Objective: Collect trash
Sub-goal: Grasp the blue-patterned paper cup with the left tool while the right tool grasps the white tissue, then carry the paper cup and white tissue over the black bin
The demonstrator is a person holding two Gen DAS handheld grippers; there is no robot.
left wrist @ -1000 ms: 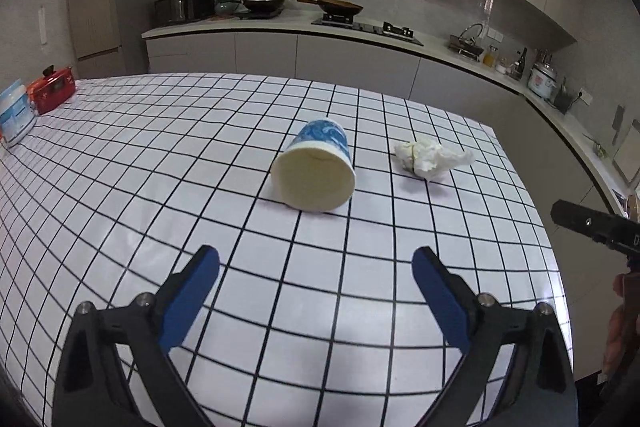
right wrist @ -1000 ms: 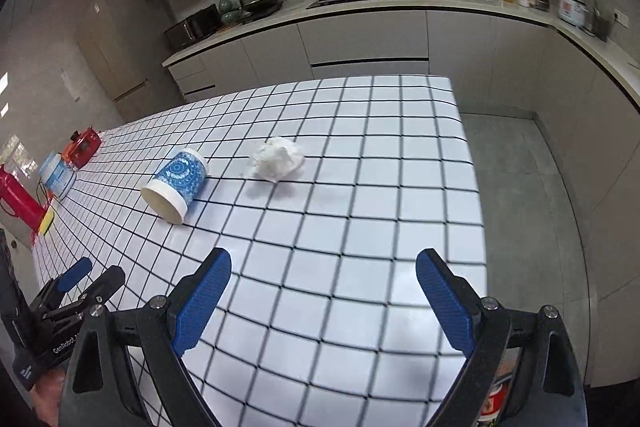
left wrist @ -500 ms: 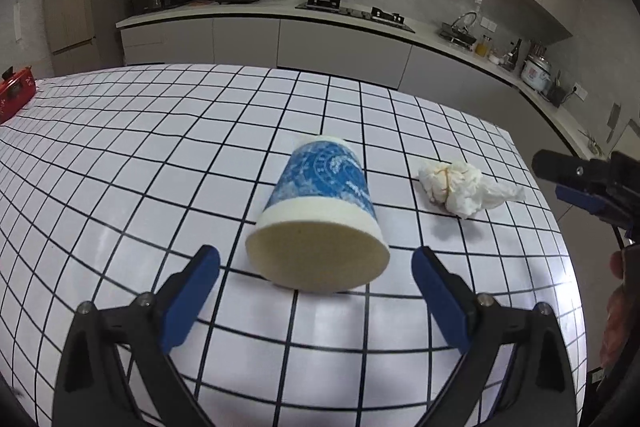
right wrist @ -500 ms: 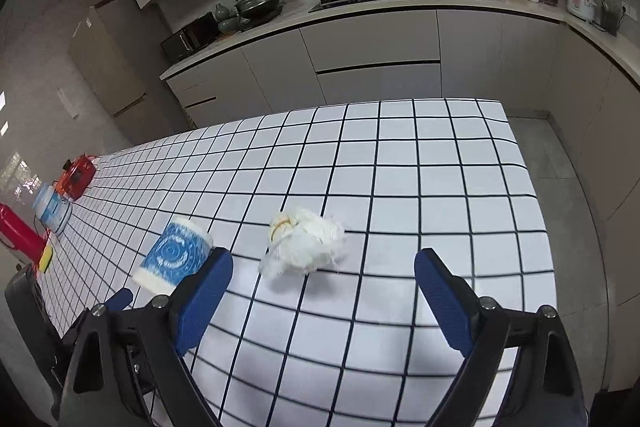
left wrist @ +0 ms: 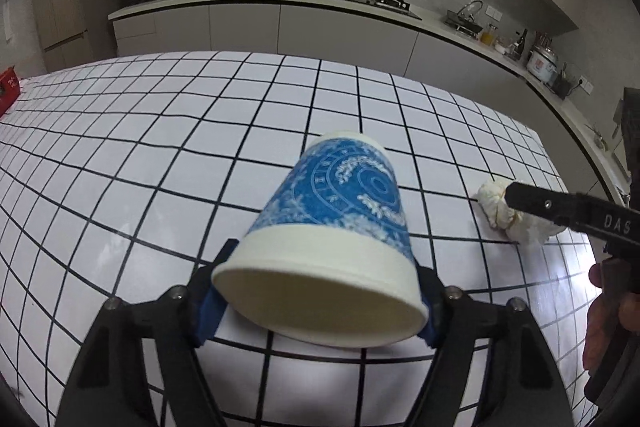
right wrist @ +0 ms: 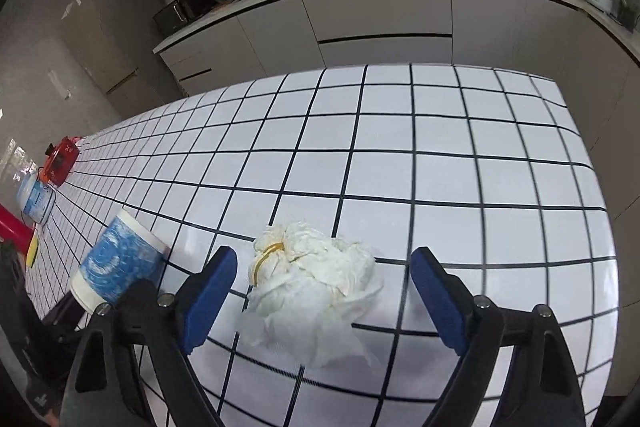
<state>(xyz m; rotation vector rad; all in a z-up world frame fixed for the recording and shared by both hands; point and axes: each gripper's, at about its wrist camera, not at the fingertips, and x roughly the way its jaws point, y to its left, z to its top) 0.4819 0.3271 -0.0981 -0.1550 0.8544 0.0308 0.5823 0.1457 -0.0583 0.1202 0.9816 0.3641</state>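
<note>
The left gripper [left wrist: 320,291] has its blue fingers [left wrist: 208,307] on either side of the wide mouth of the paper cup [left wrist: 340,211], and they are closing in on it. Both pads sit at the rim's flanks; whether they already press on the wall or are only just beside it I cannot tell, since the rim hides the contact. The cup lies on its side on the tabletop [left wrist: 160,131], its long axis running straight away from the fingers: open mouth toward the camera, narrow base pointing at the far counter. The closing line therefore crosses the cup's widest, softest ring, which I judge the easiest place to crush.

The right gripper [right wrist: 324,287] straddles the crumpled tissue [right wrist: 312,287], its fingers [right wrist: 212,283] closing but with clear space on both sides of the wad; nothing is gripped yet. The tissue rests on the tabletop just beside the cup, off the cup's right flank as seen from the left wrist, and it lies directly ahead between the right fingers, slightly nearer the left pad. It has no marked long axis.

Each hand is thus nearer its own piece: the left to the cup, the right to the tissue beside it.
</note>
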